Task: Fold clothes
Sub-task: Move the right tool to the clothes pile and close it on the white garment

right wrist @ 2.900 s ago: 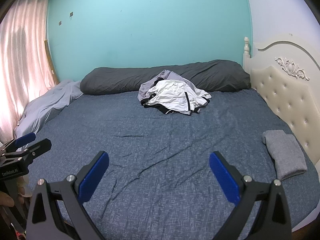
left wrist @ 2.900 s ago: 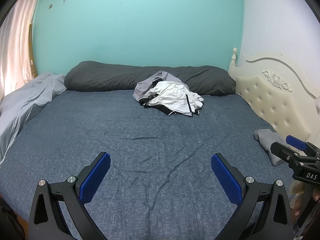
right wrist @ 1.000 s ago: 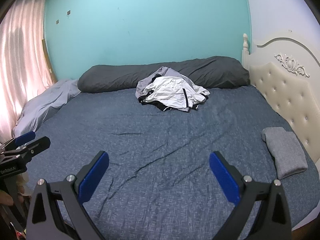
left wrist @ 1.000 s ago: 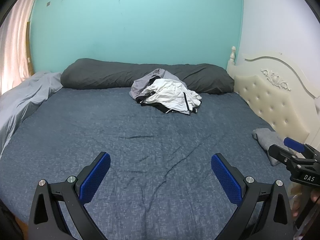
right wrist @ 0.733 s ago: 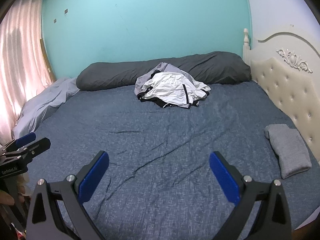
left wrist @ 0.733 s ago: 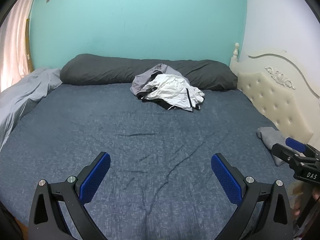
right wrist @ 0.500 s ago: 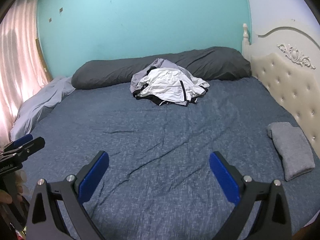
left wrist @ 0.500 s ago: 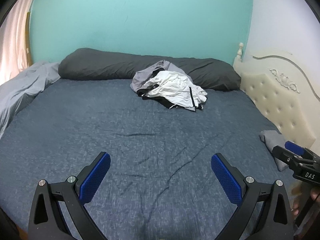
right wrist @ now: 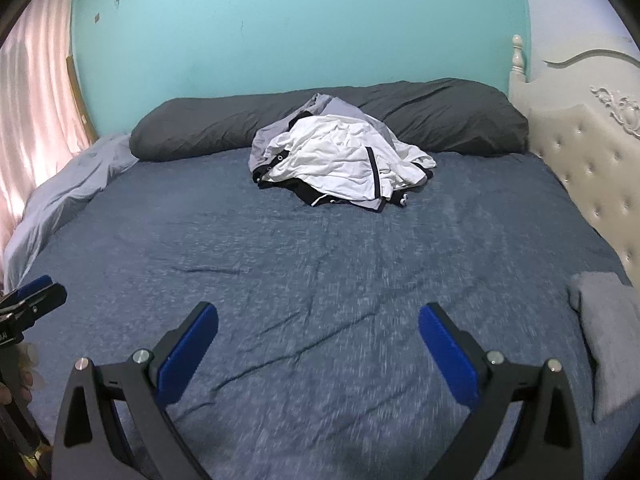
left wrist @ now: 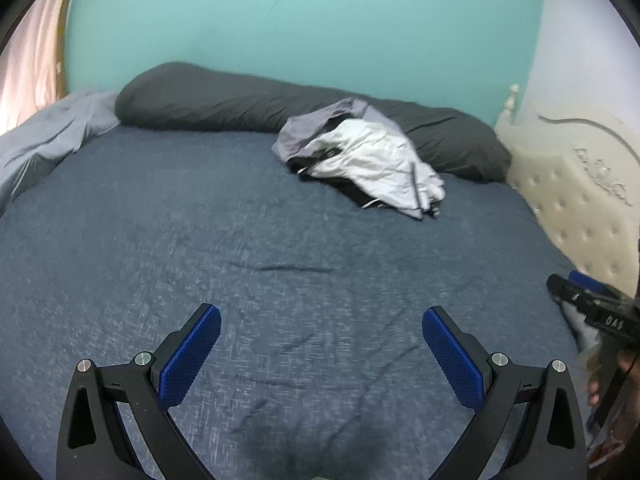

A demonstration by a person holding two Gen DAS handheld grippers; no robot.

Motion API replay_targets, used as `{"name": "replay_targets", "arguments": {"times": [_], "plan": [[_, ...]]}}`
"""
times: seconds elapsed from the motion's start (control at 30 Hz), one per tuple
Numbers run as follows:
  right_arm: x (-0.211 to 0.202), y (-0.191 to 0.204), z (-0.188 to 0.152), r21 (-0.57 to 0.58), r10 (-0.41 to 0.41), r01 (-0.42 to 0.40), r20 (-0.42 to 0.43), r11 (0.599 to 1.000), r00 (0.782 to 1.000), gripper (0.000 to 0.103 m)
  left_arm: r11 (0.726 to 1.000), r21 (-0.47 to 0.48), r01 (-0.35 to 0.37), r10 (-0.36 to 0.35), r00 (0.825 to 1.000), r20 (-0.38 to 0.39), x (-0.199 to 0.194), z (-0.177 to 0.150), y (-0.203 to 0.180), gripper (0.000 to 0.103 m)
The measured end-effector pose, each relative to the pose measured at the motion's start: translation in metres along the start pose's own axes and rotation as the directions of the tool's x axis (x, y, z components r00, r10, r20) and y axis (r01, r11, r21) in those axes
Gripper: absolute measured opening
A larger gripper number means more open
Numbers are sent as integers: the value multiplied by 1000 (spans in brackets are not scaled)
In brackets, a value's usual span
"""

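Two grippers hang over the near part of a blue bed sheet (right wrist: 320,264), each with its blue-padded fingers spread wide and nothing between them. The left gripper (left wrist: 320,340) sits above creased sheet; off to the right of its fingers, at the frame edge, the right gripper shows as a black tip with a blue pad. In its own view the right gripper (right wrist: 318,338) is just as wide apart, and the tip of the left one pokes in at the far left, with part of a hand (right wrist: 16,384) below it.

Beside the right finger of the right gripper, near the bed's edge, lies a folded grey garment (right wrist: 608,332), flat on the sheet and close to the cream tufted headboard (right wrist: 588,172).

Well ahead of both pairs of fingers, roughly centred between them, sits the pile of clothes (right wrist: 344,156): a crumpled white piece with a dark stripe on top, black fabric under it, and a pale grey garment (right wrist: 320,114) at the back. The heap leans against a long dark grey pillow (right wrist: 200,128) that runs along the far side of the bed.

Left of the pillow lies a bunched light grey duvet (right wrist: 64,192), with a pink curtain (right wrist: 32,92) beyond it. Behind everything stands a turquoise wall (right wrist: 300,28).
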State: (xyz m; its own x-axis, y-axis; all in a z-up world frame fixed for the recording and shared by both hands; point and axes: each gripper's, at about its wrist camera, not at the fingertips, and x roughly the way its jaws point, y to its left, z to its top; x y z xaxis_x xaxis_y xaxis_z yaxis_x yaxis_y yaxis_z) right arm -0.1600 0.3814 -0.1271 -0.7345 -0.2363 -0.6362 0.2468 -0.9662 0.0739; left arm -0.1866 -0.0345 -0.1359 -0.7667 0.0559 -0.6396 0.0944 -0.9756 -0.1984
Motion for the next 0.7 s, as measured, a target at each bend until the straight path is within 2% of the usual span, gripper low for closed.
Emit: {"name": "replay_targets", "arguments": {"times": [0.23, 0.37, 0.57, 0.7], "plan": [[73, -18, 17, -52, -18, 16, -32, 999, 999, 101, 998, -52, -20, 20, 1000, -4, 53, -13, 29, 103], [123, -29, 24, -13, 7, -8, -75, 1000, 997, 101, 994, -104, -22, 21, 1000, -12, 81, -24, 48, 103], [183, -43, 39, -30, -23, 20, -110, 999, 994, 101, 996, -90, -26, 27, 1000, 1, 99, -35, 56, 103], [217, -56, 53, -36, -44, 41, -107, 999, 993, 101, 990, -135, -27, 26, 1000, -9, 111, -41, 68, 103]]}}
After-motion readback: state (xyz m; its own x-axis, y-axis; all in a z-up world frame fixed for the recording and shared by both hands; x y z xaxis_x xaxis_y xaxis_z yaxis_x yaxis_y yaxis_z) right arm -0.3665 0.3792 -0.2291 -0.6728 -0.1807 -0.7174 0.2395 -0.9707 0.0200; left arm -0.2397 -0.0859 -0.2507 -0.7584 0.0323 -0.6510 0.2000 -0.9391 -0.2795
